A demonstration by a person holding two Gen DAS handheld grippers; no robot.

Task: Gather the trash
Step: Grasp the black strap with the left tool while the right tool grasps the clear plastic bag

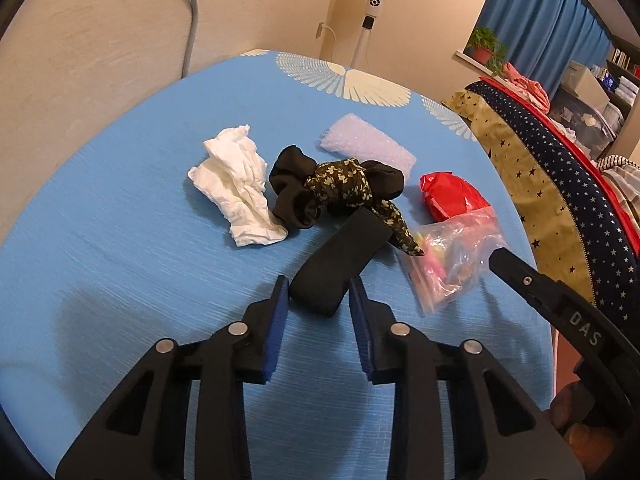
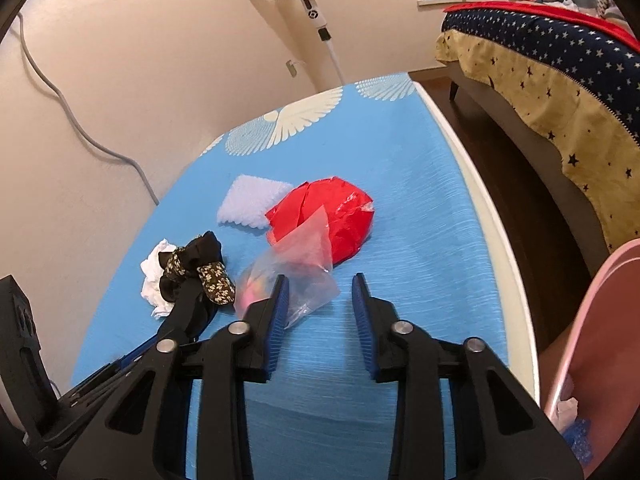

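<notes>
you are at the pick-up step: your left tongs [image 1: 318,294] stand spread around the near end of a black clip [image 1: 340,258] on the desk [image 1: 120,260], not yet pinching. your right tongs [image 2: 320,292] hang spread, empty, by the clear bag [image 2: 298,276]. next, press and lift toward the pink bin [image 2: 592,340] at right.

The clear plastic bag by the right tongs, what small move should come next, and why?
Probably slide the right tongs slightly left and forward so the clear plastic bag sits squarely between the fingers, then close. Only the bag's corner lies inside the open gap now, against the left finger. The pink bin waits at the right for the drop.
</notes>
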